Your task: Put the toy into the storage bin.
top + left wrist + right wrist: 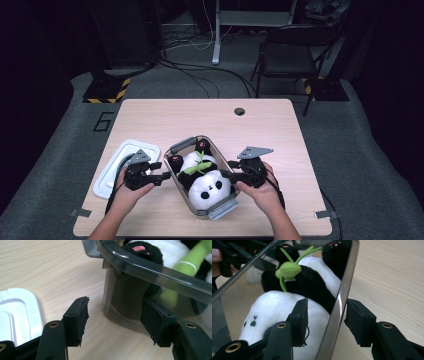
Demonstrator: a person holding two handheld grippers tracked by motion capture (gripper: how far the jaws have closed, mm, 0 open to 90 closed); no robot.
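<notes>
Two sets of jaws stand parted around the clear box (186, 186): the right gripper (325, 322) straddles its rim without clamping, the left gripper (113, 320) gapes beside its wall. Inside the box lies a toy panda (207, 182). A white lid (120, 167) rests just left of the box on the table (270, 135).

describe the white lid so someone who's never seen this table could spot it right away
On the light wooden table, look left of the clear plastic container holding the black-and-white plush panda. Beside the left gripper lies a flat white rounded-rectangle plastic lid. It is the one plain white, flat item there, with nothing on or in it.
</notes>
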